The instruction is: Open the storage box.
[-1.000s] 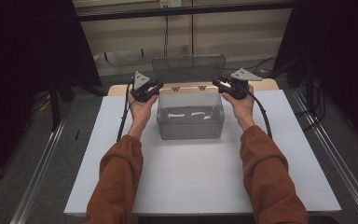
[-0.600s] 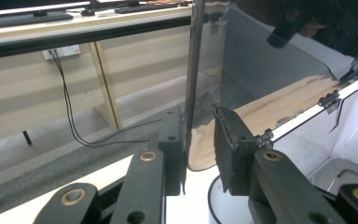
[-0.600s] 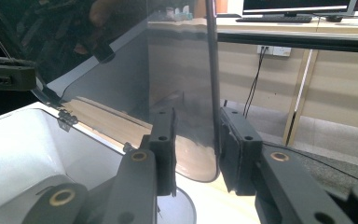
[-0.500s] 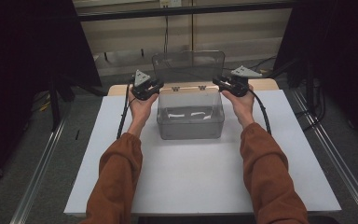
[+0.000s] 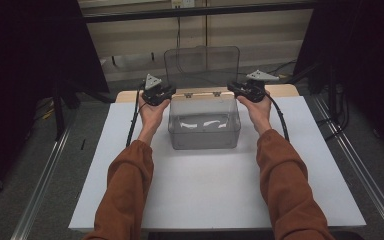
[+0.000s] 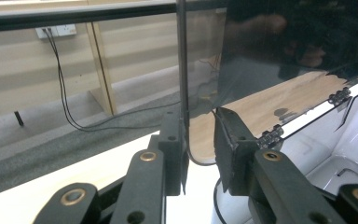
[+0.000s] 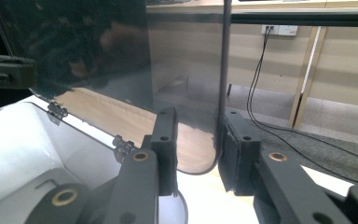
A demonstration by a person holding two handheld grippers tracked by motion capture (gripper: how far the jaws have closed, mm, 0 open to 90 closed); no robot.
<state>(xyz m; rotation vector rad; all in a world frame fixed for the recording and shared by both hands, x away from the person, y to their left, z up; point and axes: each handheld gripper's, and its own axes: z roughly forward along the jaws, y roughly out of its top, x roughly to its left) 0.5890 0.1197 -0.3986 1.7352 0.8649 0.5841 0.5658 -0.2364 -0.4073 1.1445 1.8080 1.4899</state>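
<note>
1. Box (image 5: pixel 204 122): clear plastic, sits mid-tabletop (image 5: pixel 215 200) toward the far edge, between the two hands. White pieces lie on its floor; too small to identify.
2. Lid (image 5: pixel 202 65): hinged at the box's rear rim, now stands about upright behind the box. Against the pictures from a second and half a second ago it has swung higher; the box mouth is fully open.
3. Hinges (image 5: pixel 200 94): two small ones along the rear rim, also seen in the left gripper view (image 6: pixel 271 136) and the right gripper view (image 7: pixel 122 143).
4. Left gripper (image 5: pixel 166 92): at the lid's left lower corner. In its own view (image 6: pixel 200 154) the lid edge runs between the fingers, against the left finger (image 6: pixel 171 158); a gap remains at the other. Fingers part open, not clamped.
5. Right gripper (image 5: pixel 236 90): mirrored at the right lower corner (image 7: pixel 196 151). The lid edge lies near the right finger (image 7: pixel 237 154); fingers likewise spread, loosely straddling the edge.
6. Judgement: opening step looks essentially done. The lid may need to tip slightly past vertical to stay up unaided; releasing early could let it fall shut.
7. Surroundings: sleeves (image 5: pixel 130 190) enter from below; cables (image 6: pixel 63 84) hang by the far wall.
</note>
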